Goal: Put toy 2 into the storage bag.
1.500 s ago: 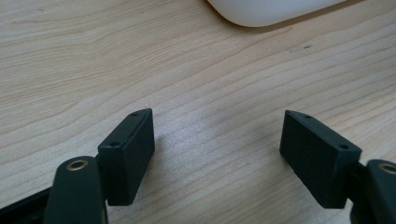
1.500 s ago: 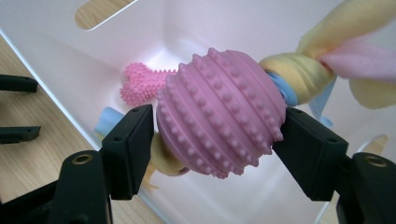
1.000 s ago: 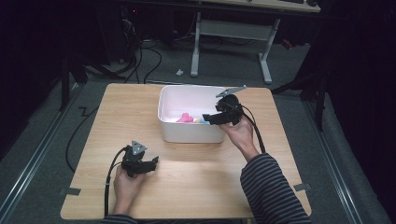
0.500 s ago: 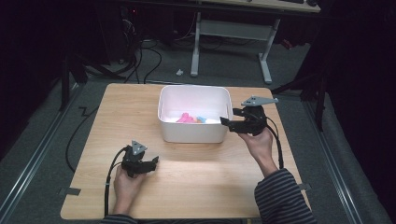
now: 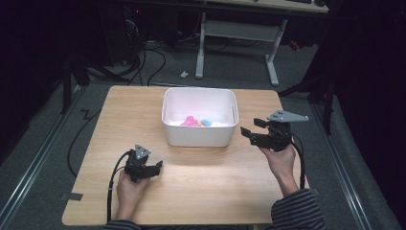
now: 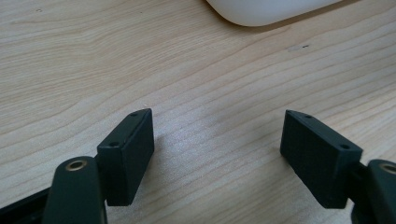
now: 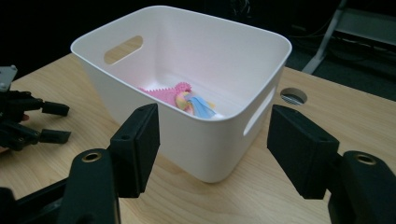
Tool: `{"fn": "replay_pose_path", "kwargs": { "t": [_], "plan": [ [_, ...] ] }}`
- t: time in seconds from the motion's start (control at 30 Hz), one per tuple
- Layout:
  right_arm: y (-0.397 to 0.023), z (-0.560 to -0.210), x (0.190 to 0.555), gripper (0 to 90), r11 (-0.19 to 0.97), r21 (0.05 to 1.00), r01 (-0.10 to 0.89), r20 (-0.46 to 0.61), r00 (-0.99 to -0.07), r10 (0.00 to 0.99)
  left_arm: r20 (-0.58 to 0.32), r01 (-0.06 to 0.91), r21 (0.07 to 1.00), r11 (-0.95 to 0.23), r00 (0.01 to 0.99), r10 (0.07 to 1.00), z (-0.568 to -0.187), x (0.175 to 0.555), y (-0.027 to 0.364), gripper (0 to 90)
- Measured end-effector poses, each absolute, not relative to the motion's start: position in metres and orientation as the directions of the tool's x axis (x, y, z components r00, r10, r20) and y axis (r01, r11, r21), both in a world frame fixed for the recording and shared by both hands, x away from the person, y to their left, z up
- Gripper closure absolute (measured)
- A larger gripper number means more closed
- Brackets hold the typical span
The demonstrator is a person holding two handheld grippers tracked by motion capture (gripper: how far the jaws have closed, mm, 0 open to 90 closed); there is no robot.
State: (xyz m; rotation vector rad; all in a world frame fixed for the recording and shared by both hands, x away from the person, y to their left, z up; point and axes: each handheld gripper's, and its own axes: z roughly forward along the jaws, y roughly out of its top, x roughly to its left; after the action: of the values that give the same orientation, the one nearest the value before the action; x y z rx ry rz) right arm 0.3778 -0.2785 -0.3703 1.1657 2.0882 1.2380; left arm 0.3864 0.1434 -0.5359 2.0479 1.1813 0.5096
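Left gripper (image 5: 159,166) sits nearest me, front-left of the table (image 5: 215,177), my hand wrapped round its body. Jaws are spread wide, nothing between them; in the left gripper view (image 6: 217,140) I see just bare wood grain under the pads, with the base of the bin at the top edge.

Right gripper (image 5: 249,128) is further up on the right side, held above the table, jaws pointing left at the bin's right wall, near it but not touching. Its jaws have just been closing a bit, yet they stand apart and released, nothing between them. In the right gripper view (image 7: 212,140) they frame the bin's near corner, apart from it.

White bin (image 5: 165,103) stands upright at the far middle of the table, slot handles in its end walls. Inside, on the bottom: pink cloth (image 5: 190,121) with a blue piece (image 5: 207,122) touching it, plus a bit of yellow where they meet.

Round hole (image 7: 293,96) in the tabletop just past the bin.

Beyond the table: desk frame (image 5: 239,28) and cables (image 5: 153,57) on the floor.
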Motion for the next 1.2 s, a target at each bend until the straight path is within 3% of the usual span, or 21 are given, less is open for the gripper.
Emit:
{"fn": "replay_pose_path", "kwargs": {
  "t": [0.6, 1.2],
  "plan": [
    [-0.312, -0.395, 0.342, 35.0, 0.158, 0.877, 0.453, 0.093, -0.484, 0.87, -0.012, 0.584, 0.74, -0.332, 0.505, 0.863, -0.536, 0.386, 0.143, 26.3],
    [-0.332, -0.428, 0.33, 34.9, 0.082, 0.869, 0.488, 0.165, -0.441, 0.882, -0.012, 0.584, 0.741, -0.331, 0.504, 0.863, -0.536, 0.386, 0.143, 26.3]
  ]
}}
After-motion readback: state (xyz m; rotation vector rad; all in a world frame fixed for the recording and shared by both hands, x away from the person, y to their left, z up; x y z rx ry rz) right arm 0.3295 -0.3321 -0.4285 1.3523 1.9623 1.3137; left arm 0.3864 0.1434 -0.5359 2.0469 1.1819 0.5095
